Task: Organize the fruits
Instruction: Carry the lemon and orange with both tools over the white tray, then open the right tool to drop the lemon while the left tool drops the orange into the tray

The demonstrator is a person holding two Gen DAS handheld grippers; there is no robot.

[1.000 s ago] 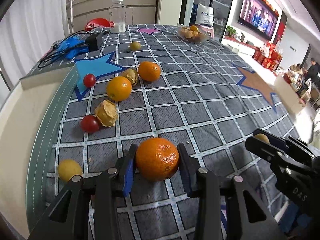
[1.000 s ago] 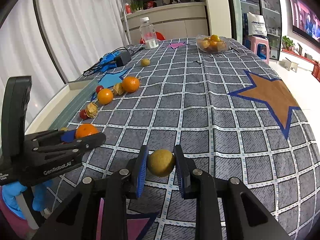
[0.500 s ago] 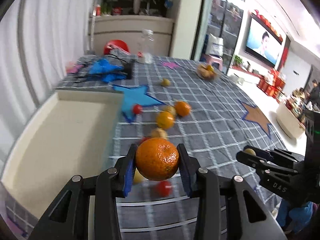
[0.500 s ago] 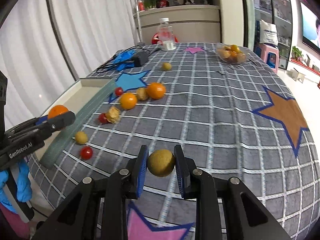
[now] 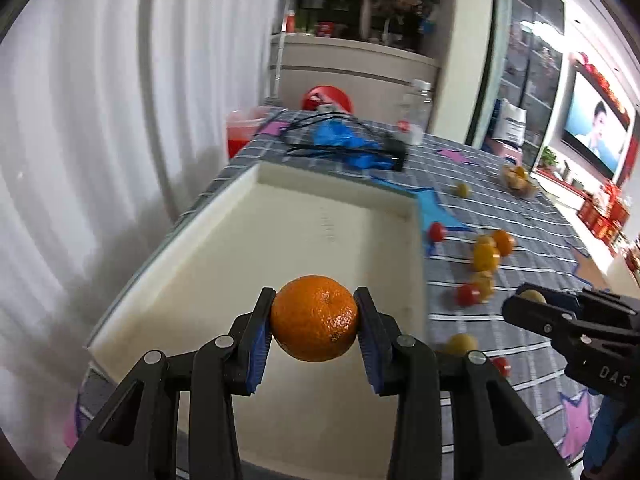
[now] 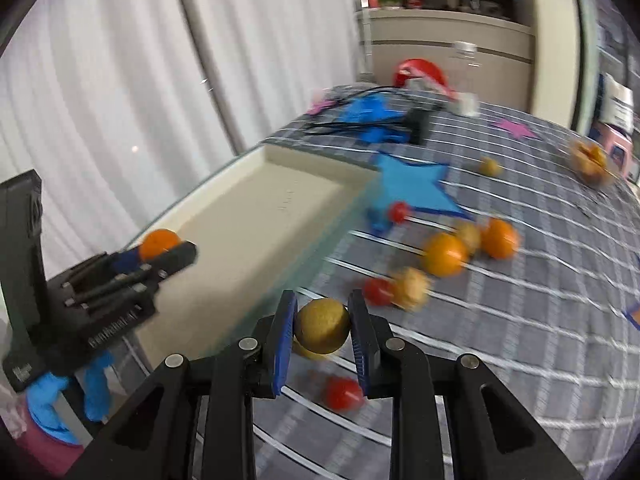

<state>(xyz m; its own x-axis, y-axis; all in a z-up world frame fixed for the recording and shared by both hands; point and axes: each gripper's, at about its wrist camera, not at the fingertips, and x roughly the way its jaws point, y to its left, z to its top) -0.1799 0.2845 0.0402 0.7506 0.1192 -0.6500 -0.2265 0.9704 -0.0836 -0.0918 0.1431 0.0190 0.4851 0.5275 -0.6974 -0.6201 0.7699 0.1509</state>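
Observation:
My left gripper is shut on an orange mandarin and holds it in the air over the near part of the cream tray. It also shows in the right wrist view above the tray. My right gripper is shut on a small brownish-yellow round fruit, above the cloth just right of the tray's green edge. It shows at the right of the left wrist view. Loose fruits lie on the cloth: oranges, red tomatoes, husked berries.
A checked grey tablecloth with star shapes covers the table. Blue gloves and black cables lie behind the tray. A clear bottle and a glass bowl of fruit stand at the far side.
Both grippers have swung left toward the tray with their fruits. The left one now holds the mandarin over the tray; the right one has come close to the tray's edge.

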